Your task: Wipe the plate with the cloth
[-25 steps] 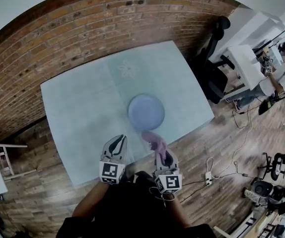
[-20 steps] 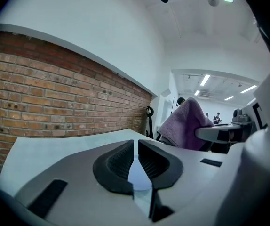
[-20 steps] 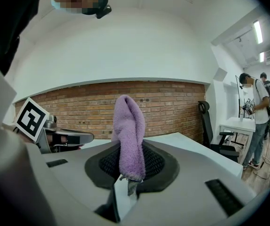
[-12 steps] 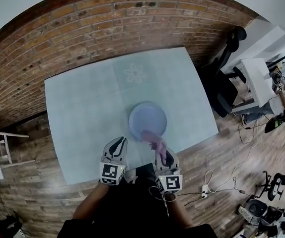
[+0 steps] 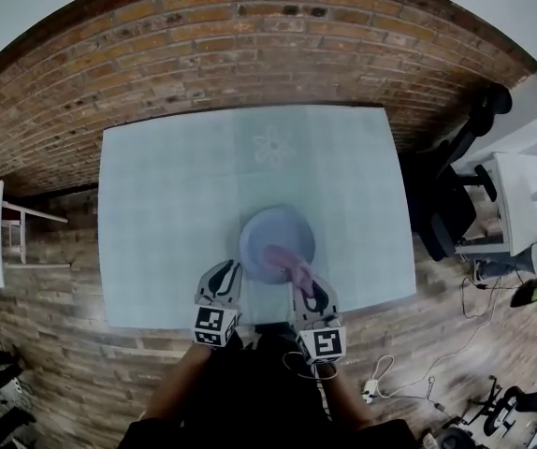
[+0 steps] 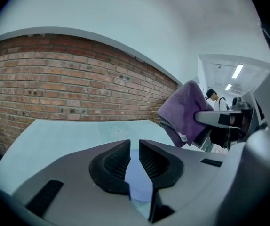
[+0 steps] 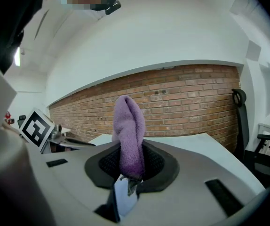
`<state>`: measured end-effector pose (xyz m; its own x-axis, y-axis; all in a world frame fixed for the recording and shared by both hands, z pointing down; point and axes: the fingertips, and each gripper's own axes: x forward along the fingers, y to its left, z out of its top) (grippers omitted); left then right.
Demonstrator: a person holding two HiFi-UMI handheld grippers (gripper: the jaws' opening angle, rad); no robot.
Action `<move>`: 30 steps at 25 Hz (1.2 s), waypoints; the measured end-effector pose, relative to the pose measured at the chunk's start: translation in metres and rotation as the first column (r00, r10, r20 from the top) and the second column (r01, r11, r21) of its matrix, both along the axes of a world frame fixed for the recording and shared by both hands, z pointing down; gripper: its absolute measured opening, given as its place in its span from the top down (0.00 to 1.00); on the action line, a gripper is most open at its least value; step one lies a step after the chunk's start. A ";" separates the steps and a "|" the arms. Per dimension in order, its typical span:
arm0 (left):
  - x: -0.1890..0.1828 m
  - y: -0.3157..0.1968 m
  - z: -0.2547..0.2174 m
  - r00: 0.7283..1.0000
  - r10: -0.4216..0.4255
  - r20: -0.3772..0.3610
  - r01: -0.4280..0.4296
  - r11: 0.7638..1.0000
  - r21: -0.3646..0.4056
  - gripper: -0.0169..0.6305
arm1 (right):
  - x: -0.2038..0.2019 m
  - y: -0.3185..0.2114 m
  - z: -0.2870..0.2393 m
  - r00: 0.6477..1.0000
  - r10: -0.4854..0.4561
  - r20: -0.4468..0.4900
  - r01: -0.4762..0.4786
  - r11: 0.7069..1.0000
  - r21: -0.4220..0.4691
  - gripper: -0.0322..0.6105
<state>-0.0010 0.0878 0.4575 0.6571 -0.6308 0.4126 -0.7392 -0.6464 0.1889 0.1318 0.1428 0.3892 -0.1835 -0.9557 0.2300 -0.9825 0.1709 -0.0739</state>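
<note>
Both grippers have moved farther in since a second ago, bringing the cloth [image 5: 285, 261] over the near right part of the plate [image 5: 261, 235], which sits near the table's [image 5: 161, 204] near edge. The right gripper [image 5: 305, 284] is clamped on the cloth, whose end sticks out past the jaws. The left gripper [image 5: 223, 269], just left of the plate, has its jaws slightly apart and empty.
</note>
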 end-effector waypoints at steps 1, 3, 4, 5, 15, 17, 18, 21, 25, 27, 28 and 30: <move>0.002 -0.001 0.006 1.000 -0.015 0.008 0.015 1.000 -0.013 0.89 | 0.003 -0.003 0.002 1.000 -0.018 0.005 0.018 1.000 -0.004 0.83; 0.007 -0.004 0.017 0.999 -0.034 0.024 0.035 0.999 -0.036 0.89 | 0.007 -0.010 0.007 0.999 -0.047 0.011 0.048 0.999 -0.018 0.83; 0.009 -0.006 0.024 0.999 -0.038 0.033 0.040 0.998 -0.049 0.89 | 0.009 -0.014 0.011 0.998 -0.061 0.011 0.062 0.998 -0.025 0.83; 0.011 -0.009 0.032 0.998 -0.040 0.042 0.043 0.997 -0.068 0.89 | 0.009 -0.017 0.015 0.997 -0.074 0.010 0.074 0.997 -0.032 0.83; 0.016 -0.023 0.118 0.995 -0.020 0.096 0.043 0.967 -0.251 0.79 | 0.008 -0.046 0.066 0.995 -0.103 0.000 0.102 0.988 -0.116 0.83; 0.014 -0.027 0.131 0.995 -0.017 0.097 0.045 0.956 -0.289 0.74 | 0.002 -0.057 0.072 0.994 -0.106 0.003 0.106 0.989 -0.105 0.83; 0.013 -0.029 0.137 0.995 -0.019 0.098 0.048 0.953 -0.300 0.73 | 0.000 -0.060 0.077 0.994 -0.110 0.000 0.109 0.988 -0.110 0.83; 0.012 -0.029 0.155 0.994 -0.023 0.106 0.058 0.939 -0.340 0.73 | -0.003 -0.063 0.098 0.992 -0.127 -0.012 0.123 0.979 -0.159 0.83; 0.016 -0.028 0.176 0.994 -0.023 0.104 0.065 0.906 -0.419 0.71 | -0.007 -0.067 0.122 0.986 -0.163 -0.020 0.156 0.967 -0.203 0.83; 0.017 -0.027 0.189 0.995 -0.031 0.098 0.073 0.886 -0.457 0.71 | -0.010 -0.067 0.136 0.981 -0.192 -0.025 0.182 0.958 -0.223 0.83; 0.017 -0.027 0.194 0.994 -0.040 0.097 0.081 0.879 -0.469 0.71 | -0.013 -0.068 0.142 0.978 -0.207 -0.028 0.196 0.953 -0.230 0.83; 0.016 -0.030 0.199 0.994 -0.059 0.096 0.098 0.875 -0.475 0.71 | -0.018 -0.069 0.153 0.969 -0.245 -0.037 0.228 0.940 -0.254 0.83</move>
